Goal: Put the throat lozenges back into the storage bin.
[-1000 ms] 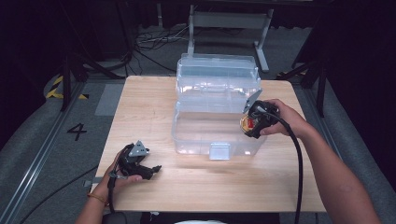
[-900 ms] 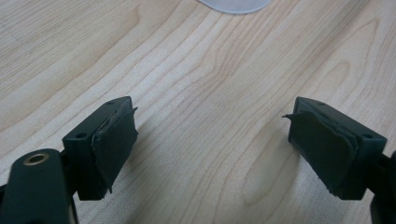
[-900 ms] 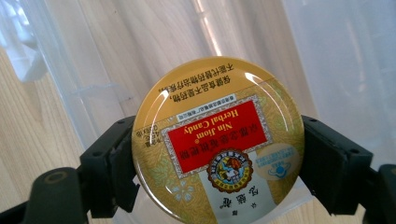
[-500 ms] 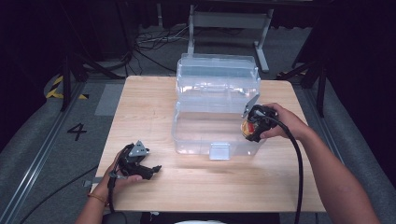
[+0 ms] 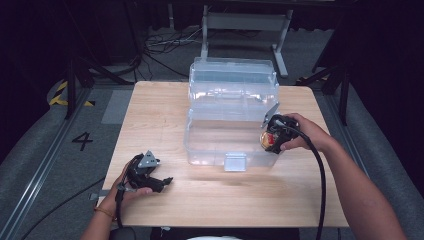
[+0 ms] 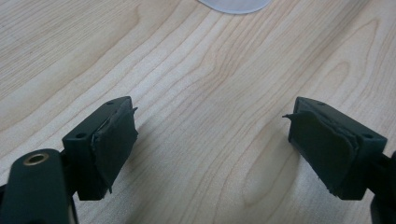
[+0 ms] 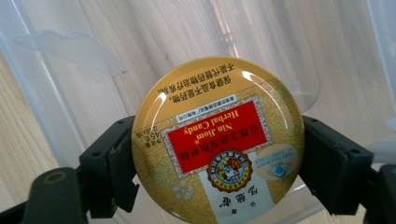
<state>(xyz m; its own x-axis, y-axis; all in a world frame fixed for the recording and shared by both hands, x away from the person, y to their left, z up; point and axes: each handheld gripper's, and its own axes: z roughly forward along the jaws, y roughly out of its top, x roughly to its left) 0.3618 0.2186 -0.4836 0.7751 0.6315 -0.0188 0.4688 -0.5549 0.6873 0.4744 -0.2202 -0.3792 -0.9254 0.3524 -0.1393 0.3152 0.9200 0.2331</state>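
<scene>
The right gripper (image 5: 271, 136) is clamped on a round candy tin (image 7: 217, 144), its jaws pressing the tin's rim from two opposite sides so that the printed lid faces the gripper's own camera. In the high view the tin (image 5: 267, 141) sits at the right end of the clear plastic box (image 5: 231, 131), just at or over the box's right wall near its near corner; whether it touches the plastic cannot be told. The relation that matters is this: the open hollow of the box lies to the left of and slightly beyond the tin, so the likely next move is a short carry leftward and down into the box. Being round, the tin has no long axis to line up, only its flat face to level. The right hand (image 5: 300, 132) wraps the gripper from the right, forearm running in from the near right corner of the worktop (image 5: 160, 107). The left gripper (image 5: 150, 177) is well apart from the box, resting low near the worktop's near left edge, jaws spread wide and holding nothing, with bare wood grain between its pads (image 6: 114, 140). The right hand is plainly the nearer one.
</scene>
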